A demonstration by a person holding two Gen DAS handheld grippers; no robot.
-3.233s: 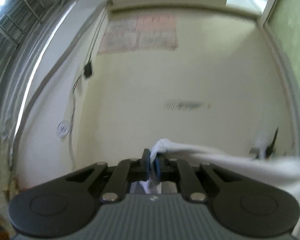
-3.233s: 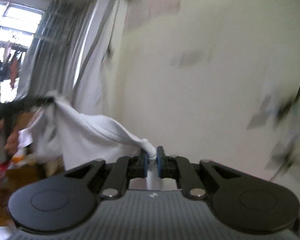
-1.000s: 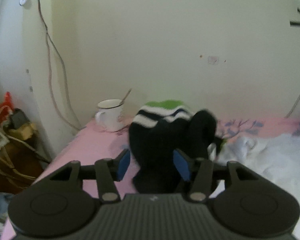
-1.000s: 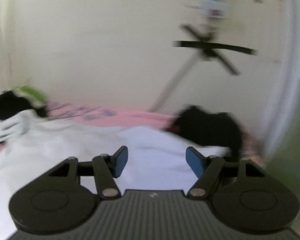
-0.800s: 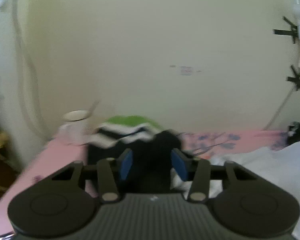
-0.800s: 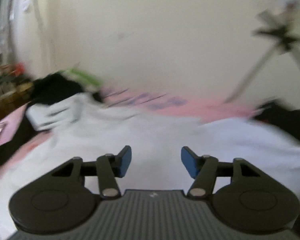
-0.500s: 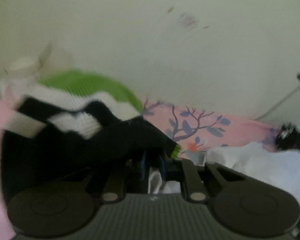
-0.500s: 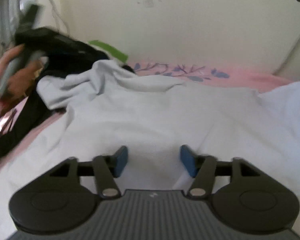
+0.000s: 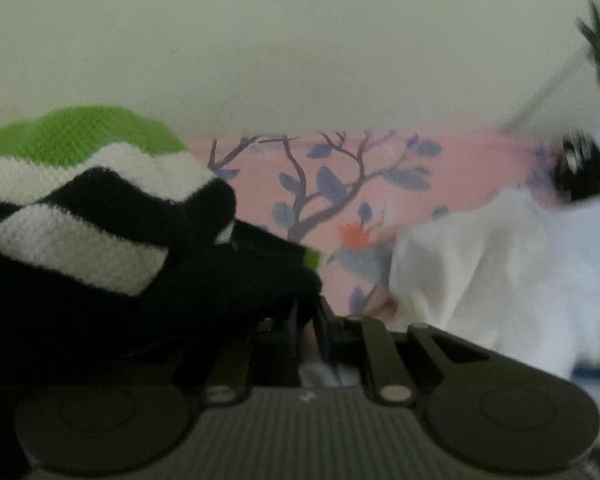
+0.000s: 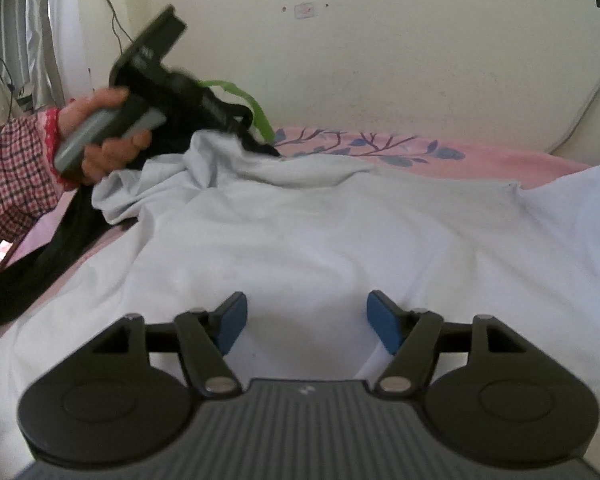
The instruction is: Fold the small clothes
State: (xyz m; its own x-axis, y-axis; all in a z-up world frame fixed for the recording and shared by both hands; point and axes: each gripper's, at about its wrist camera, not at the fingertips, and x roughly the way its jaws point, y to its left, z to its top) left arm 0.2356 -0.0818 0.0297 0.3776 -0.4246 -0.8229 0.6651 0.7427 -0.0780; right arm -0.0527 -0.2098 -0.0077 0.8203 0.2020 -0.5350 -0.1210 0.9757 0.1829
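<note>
White garment (image 10: 320, 216) lies spread over the pink floral sheet (image 10: 480, 156), filling most of the right wrist view; 1 bunched corner rises at 11 o'clock against the dark striped knit (image 9: 80, 220).

Left gripper (image 9: 310, 320): jaws have just been closing, now nearly pressed together. A bit of white cloth shows just behind the pads, the black knit overlaps them on the left. Looks like a pinch on the white corner, but I can't confirm which fabric is caught. The right wrist view shows the left hand (image 10: 100, 136) holding that gripper at the bunched corner.

Right gripper (image 10: 306, 320): jaws spread, blue pads (image 10: 232, 320) low over flat white cloth, nothing between them.

Handling, my read:
- thin woven cotton: light, limp, no stiffness, drapes and wrinkles wherever unsupported
- not fragile; slides easily on the sheet, so dragging will shift it
- take hold at hems or corners, 1 per gripper, never mid-panel
- knit is grippy and may snag or ride along
</note>
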